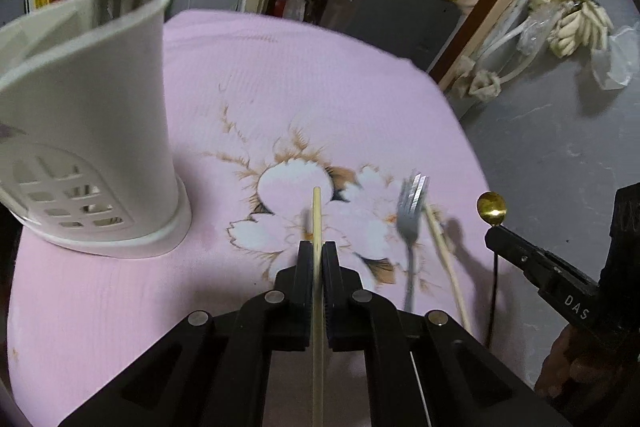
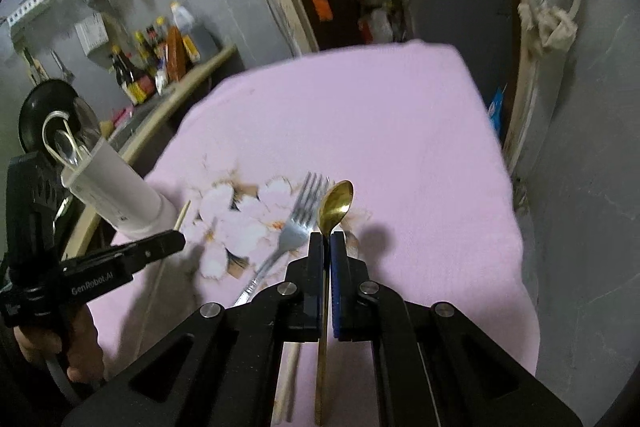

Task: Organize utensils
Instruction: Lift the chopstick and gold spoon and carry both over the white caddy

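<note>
1. The left gripper (image 1: 318, 255) has its fingers pressed almost together, pinching a pale wooden chopstick (image 1: 317, 223) that runs between the pads and sticks out ahead, over the flower print on the pink cloth of the worktop (image 1: 320, 75).
2. The right gripper (image 2: 326, 247) likewise has its fingers nearly closed, clamped on the handle of a gold spoon (image 2: 336, 205); the bowl juts forward, just right of the fork.
3. The silver fork (image 2: 298, 223) lies on the cloth, on the right side of the flower print. A second chopstick (image 1: 444, 255) lies just right of the fork.
4. The white utensil holder (image 1: 100, 131) stands left of the flower print, with dark handles rising from it.
5. Only the left wrist view shows the holder's slotted front and the second chopstick clearly. Only the right wrist view shows the spoon's full bowl, the person's hand (image 2: 60, 343) under the left gripper, and the shelf of bottles (image 2: 148, 67) behind the holder.
</note>
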{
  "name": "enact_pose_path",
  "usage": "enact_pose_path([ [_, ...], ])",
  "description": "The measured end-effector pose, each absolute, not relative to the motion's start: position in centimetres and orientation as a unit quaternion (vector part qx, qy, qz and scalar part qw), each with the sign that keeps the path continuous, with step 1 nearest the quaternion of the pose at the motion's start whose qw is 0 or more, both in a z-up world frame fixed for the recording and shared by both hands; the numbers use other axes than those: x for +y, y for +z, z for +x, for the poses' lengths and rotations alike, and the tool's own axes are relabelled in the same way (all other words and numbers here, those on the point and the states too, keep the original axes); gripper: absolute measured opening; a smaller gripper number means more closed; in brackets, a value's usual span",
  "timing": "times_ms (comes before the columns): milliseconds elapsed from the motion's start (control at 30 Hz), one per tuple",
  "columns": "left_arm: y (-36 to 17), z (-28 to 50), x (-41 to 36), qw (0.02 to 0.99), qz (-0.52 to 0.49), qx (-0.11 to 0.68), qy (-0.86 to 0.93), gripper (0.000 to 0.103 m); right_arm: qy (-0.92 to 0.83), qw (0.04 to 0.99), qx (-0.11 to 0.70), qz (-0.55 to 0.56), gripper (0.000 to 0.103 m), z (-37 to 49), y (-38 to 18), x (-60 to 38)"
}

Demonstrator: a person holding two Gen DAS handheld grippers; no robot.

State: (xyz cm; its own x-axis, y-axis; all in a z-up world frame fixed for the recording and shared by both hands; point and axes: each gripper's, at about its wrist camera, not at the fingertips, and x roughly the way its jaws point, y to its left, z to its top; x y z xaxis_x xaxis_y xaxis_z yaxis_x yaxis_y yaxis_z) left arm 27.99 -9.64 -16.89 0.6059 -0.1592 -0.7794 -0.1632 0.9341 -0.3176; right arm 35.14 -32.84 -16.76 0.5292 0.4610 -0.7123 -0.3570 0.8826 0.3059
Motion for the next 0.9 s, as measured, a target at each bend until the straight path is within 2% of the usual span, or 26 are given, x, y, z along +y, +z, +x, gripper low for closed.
enact_pose_path([
  [233, -12.5, 25.9, -9.8, 0.921, -0.163, 0.354, -0.023, 0.005, 0.232, 0.905, 0.351, 0.063, 0.002, 33.5, -13.2, -32.3],
  [900, -4.8, 22.1, -0.3, 0.948, -0.201, 0.245, -0.015, 0.005, 0.256, 0.933, 0.245, 0.058, 0.002, 28.7, -4.3, -24.3],
])
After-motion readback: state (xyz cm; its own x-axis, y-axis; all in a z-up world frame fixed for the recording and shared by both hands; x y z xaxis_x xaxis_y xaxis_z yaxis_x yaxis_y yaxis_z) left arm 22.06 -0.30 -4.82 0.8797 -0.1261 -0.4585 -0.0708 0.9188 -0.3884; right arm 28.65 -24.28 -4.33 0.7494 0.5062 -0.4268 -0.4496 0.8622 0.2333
